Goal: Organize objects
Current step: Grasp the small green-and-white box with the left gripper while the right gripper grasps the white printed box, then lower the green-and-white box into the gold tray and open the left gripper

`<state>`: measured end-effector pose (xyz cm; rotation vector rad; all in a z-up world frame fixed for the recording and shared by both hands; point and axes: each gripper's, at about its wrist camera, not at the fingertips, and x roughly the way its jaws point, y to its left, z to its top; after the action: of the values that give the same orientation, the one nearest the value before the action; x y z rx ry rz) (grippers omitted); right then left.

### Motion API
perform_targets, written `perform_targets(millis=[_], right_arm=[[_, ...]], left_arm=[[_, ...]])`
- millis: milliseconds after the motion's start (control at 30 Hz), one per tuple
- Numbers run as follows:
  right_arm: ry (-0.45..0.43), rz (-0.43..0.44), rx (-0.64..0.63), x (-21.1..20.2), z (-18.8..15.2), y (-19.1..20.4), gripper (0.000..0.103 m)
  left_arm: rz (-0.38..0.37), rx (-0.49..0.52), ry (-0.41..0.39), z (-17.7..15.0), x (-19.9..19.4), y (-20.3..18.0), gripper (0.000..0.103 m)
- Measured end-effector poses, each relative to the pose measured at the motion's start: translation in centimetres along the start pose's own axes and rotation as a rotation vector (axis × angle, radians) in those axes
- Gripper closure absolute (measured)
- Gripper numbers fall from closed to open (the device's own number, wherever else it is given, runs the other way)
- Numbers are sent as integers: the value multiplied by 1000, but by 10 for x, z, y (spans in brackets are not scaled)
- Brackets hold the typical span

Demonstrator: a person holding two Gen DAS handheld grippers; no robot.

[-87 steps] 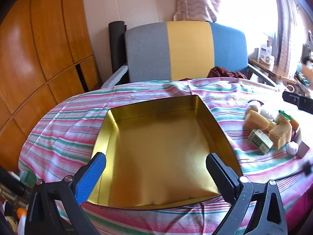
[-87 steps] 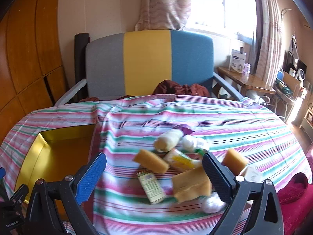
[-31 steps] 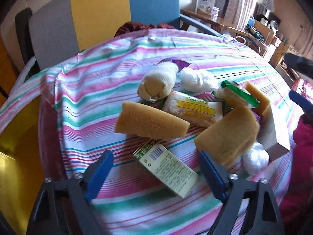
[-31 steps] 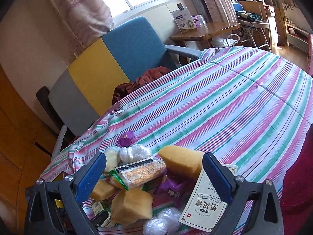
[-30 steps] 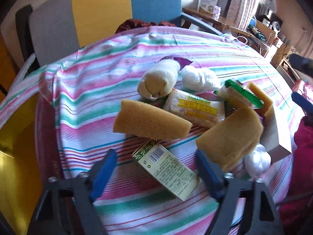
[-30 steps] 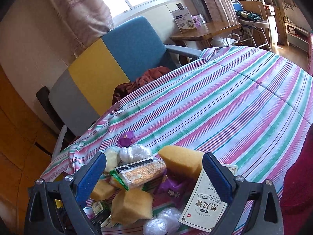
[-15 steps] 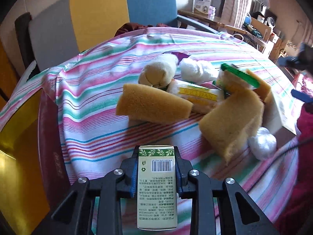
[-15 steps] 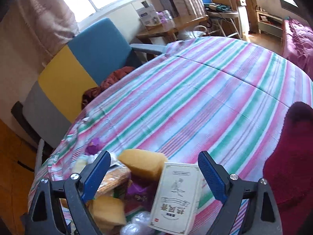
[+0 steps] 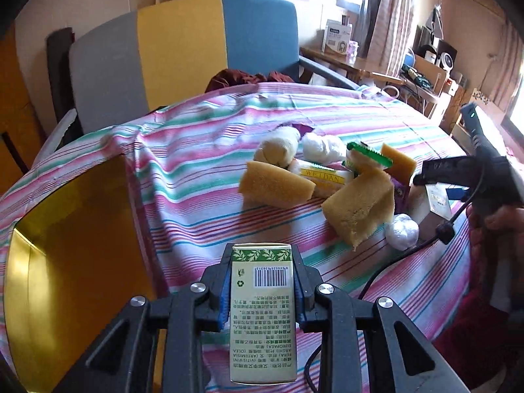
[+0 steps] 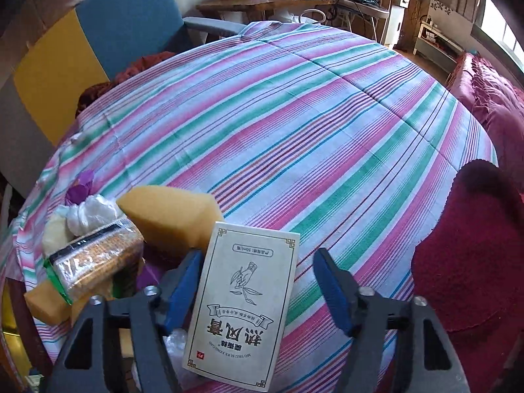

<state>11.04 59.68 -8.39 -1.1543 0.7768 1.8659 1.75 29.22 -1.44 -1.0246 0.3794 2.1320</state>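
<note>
Two cartons are in play beside the gold tray (image 9: pixel 65 245): the left gripper (image 9: pixel 262 291) is clenched on the small green box (image 9: pixel 262 311), lifted just right of the tray. Farther right, the right gripper (image 10: pixel 258 281) is closing around the white carton (image 10: pixel 245 301), its pads not yet pressing. Both look light, stiff and crushable, best pinched across the narrow sides.

The left tongs (image 9: pixel 262 281) fill the bottom of the left wrist view: black plastic arms with triangular cut-outs, round silver screws and blue pads (image 9: pixel 225 290). The right tongs (image 10: pixel 257 286), low in the right wrist view, match them: black frame, silver screws, blue fingers (image 10: pixel 330 290). A black cable (image 9: pixel 383 275) trails at lower right.
</note>
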Motion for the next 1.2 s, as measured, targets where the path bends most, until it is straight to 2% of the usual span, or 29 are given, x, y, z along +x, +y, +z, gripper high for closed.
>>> perform_targets(millis=[133, 300, 367, 467, 633, 767, 1000, 1200], right_arm=[[-3, -10, -19, 1, -3, 3, 51], [-17, 9, 10, -2, -4, -3, 51], [-34, 22, 15, -8, 2, -3, 51], [-57, 31, 10, -15, 4, -3, 51], [-59, 33, 5, -16, 4, -3, 51], [-60, 27, -3, -10, 5, 2, 51], [-61, 13, -17, -4, 8, 9, 51], [-66, 7, -23, -5, 7, 8, 51]], left_arm=[[28, -51, -34, -4, -24, 36, 73], [158, -150, -47, -12, -41, 119, 73], [226, -195, -25, -16, -41, 160, 73], [284, -247, 22, -18, -33, 213, 73], [344, -285, 77, -16, -11, 272, 73], [354, -276, 105, -11, 10, 295, 73], [365, -228, 160, 7, 41, 313, 72], [367, -286, 125, 8, 36, 325, 72]])
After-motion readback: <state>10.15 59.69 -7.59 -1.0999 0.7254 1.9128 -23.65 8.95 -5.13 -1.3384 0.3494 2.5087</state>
